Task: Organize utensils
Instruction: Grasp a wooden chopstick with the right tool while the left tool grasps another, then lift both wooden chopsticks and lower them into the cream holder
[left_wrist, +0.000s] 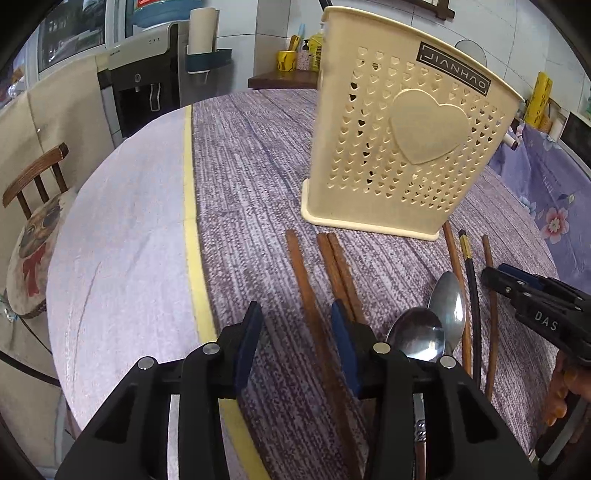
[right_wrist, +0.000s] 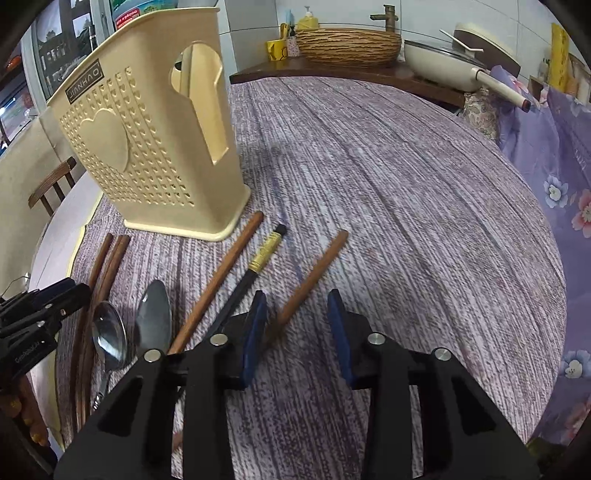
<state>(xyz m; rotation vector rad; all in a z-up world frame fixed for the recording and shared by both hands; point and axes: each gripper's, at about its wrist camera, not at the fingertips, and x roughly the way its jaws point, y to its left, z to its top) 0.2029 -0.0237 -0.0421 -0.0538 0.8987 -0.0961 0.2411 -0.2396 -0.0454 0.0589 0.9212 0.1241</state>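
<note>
holder: a cream plastic utensil holder (left_wrist: 402, 140) stands upright on the surface (left_wrist: 122, 236), pierced with small hearts, one large heart on its face; from the right wrist view a side cut-out shows. it looks empty, though its inside is mostly hidden.
utensils: all lie flat on the surface in front of the holder, none inside it yet.
left group: three brown chopsticks (left_wrist: 306, 291), one single and two side by side and touching.
middle: two steel spoons (left_wrist: 419, 334), bowls up, partly overlapping.
right group: a brown chopstick (right_wrist: 218, 280), a black chopstick with a gold band (right_wrist: 255, 271) and another brown chopstick (right_wrist: 310, 273).
left gripper (left_wrist: 295, 325): jaws apart and holding nothing, straddling the single chopstick of the left group.
right gripper (right_wrist: 297, 317): jaws parted, nothing clasped; the near end of the rightmost brown chopstick lies just by its left pad.
handling, chopsticks: light, stiff, thin and round, likely to roll or pivot if pinched off-centre; best taken near mid-length, jaws across the shaft.
handling, spoons: heavier, smooth and slippery; take the narrow handle, not the bowl.
progress: judged as the very start, first pick-up not yet made.
</note>
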